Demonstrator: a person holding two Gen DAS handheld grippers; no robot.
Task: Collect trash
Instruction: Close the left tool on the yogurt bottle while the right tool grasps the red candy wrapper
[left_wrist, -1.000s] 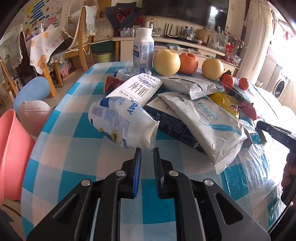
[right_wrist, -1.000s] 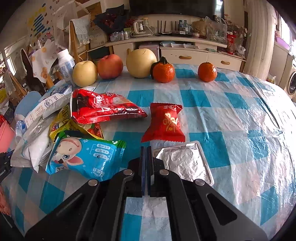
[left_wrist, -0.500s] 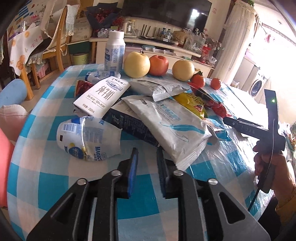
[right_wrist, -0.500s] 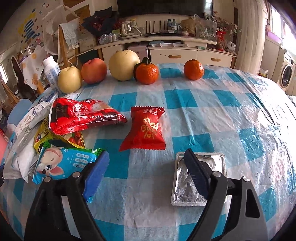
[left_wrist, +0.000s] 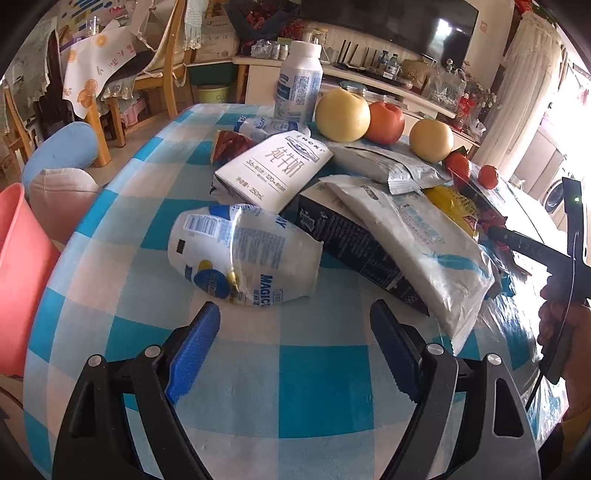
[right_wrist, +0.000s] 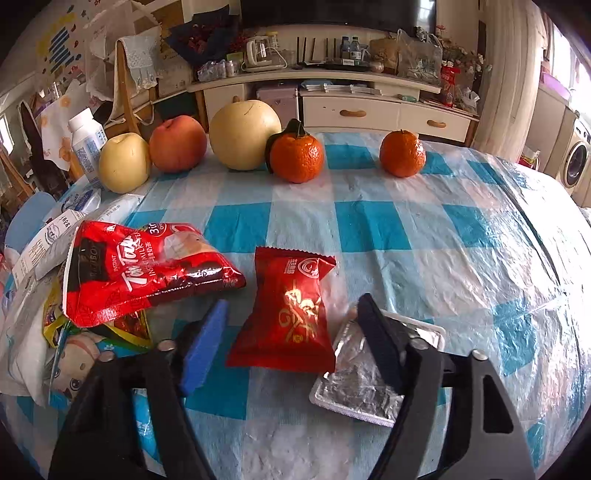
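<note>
The left gripper (left_wrist: 295, 325) is spreading its jaws with nothing between them, lining up just short of the crushed white milk bottle (left_wrist: 243, 254), which is lying on its side on the checked tablecloth (left_wrist: 317, 391), likely the first piece to grab. The right gripper (right_wrist: 295, 325) is closing its jaws around the red snack packet (right_wrist: 288, 314), pads flanking it but not yet pressing; a foil tray (right_wrist: 354, 387) is sitting under the right finger. Beyond, a milk carton (left_wrist: 273, 170) and more wrappers are piled together, while the apples and pears (right_wrist: 243, 134) and tangerines (right_wrist: 295, 155) are lined up at the far edge, apparently not trash.
</note>
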